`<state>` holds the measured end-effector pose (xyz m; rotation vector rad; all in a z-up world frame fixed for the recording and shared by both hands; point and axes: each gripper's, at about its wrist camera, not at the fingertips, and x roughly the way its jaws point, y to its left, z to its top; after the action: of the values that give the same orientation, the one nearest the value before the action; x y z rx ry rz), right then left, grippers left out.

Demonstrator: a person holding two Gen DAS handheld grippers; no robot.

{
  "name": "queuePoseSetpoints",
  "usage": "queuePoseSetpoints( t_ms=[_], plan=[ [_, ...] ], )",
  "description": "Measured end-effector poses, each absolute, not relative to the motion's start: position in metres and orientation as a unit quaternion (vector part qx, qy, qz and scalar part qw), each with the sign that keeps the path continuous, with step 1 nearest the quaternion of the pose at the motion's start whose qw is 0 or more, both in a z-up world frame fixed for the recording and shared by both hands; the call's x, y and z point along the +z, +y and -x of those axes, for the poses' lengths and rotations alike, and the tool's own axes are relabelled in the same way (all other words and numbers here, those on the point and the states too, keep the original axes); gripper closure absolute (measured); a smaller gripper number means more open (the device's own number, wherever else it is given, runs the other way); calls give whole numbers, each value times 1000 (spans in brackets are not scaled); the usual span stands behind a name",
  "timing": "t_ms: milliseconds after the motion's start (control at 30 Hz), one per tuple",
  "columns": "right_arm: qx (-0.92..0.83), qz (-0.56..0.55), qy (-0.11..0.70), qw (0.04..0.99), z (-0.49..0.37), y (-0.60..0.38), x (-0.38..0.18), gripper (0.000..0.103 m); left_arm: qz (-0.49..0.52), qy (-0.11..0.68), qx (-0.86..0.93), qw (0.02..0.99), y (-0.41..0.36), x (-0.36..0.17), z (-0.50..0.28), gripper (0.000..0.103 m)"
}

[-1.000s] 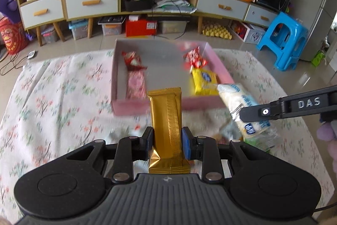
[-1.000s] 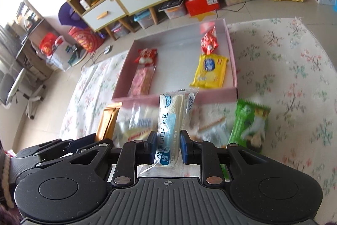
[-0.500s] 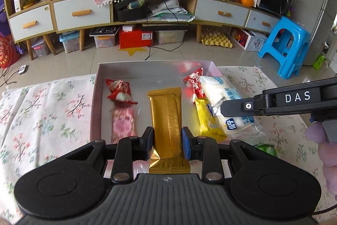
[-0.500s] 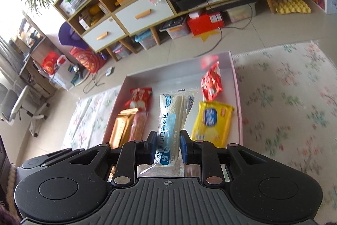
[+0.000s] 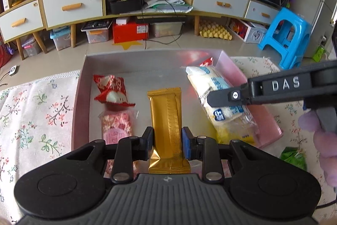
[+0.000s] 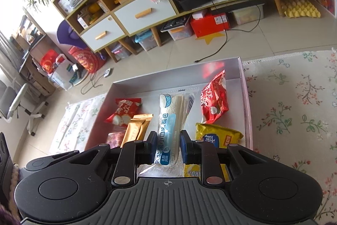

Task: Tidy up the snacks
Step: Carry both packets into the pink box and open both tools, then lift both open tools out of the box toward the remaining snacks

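My left gripper [image 5: 167, 141] is shut on a gold foil snack bar [image 5: 166, 117], held over the middle of the pink box [image 5: 265, 111]. My right gripper [image 6: 167, 147] is shut on a white and blue bread packet [image 6: 168, 119], over the box's right half; that packet [image 5: 214, 96] and the right gripper's arm also show in the left wrist view. The gold bar [image 6: 137, 128] appears left of it in the right wrist view. In the box lie a red packet [image 5: 111, 90], a pink packet [image 5: 117, 128], another red packet [image 6: 214, 102] and a yellow packet [image 6: 217, 137].
The box sits on a floral cloth [image 5: 31, 119] that spreads to both sides. A green packet [image 5: 293, 158] lies on the cloth right of the box. Beyond are the tiled floor, a low cabinet [image 5: 73, 7] and a blue stool [image 5: 286, 37].
Both grippers have moved forward and down from in front of the box to over its inside, each still holding its snack. The box now looks larger and closer.
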<state>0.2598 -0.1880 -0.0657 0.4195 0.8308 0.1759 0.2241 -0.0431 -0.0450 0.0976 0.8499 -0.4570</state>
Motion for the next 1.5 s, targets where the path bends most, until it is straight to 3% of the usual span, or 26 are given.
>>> queuePoseSetpoints(
  t_ms=[667, 933, 1000, 1067, 1267, 1500],
  plan=[
    [88, -180, 409, 890, -269, -179, -71, 80, -15, 450, -215, 867, -34, -50, -219, 77],
    [88, -173, 414, 889, -268, -175, -68, 76, -26, 421, -204, 883, -39, -50, -219, 73],
    [86, -170, 414, 890, -266, -176, -65, 75, -22, 412, -206, 887, -38, -48, -218, 63],
    [81, -169, 408, 894, -262, -178, -61, 62, -16, 406, -202, 891, -36, -45, -216, 56],
    [75, -178, 402, 895, -245, -185, -47, 41, -3, 394, -191, 899, -28, -30, -203, 34],
    [69, -174, 394, 900, -221, -183, -31, 26, 9, 382, -195, 903, -17, -19, -185, 19]
  ],
)
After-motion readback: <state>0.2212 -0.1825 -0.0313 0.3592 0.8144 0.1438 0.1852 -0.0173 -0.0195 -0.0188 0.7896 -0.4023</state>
